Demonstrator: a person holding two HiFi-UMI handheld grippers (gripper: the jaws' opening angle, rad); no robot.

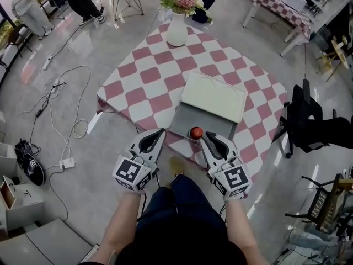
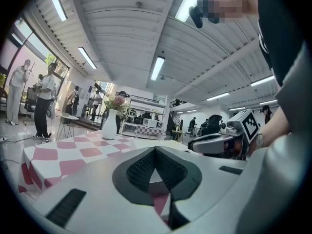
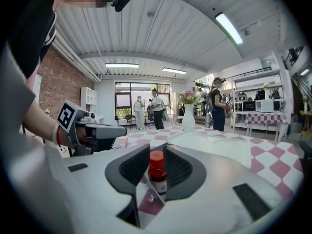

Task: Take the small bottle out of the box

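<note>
Right gripper view, small bottle (image 3: 157, 175) upright, red cap (image 3: 156, 158) on top

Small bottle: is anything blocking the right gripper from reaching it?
Nothing visible does. The small bottle stands upright between the open jaws of the right gripper, at the near edge of the open box, whose lid lies back behind.

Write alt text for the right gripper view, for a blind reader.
A small bottle with a red cap stands upright between the parted jaws of the right gripper, with pink-and-white checked cloth beyond. The left gripper hovers at the left; a white vase of flowers and several people stand behind.
</note>
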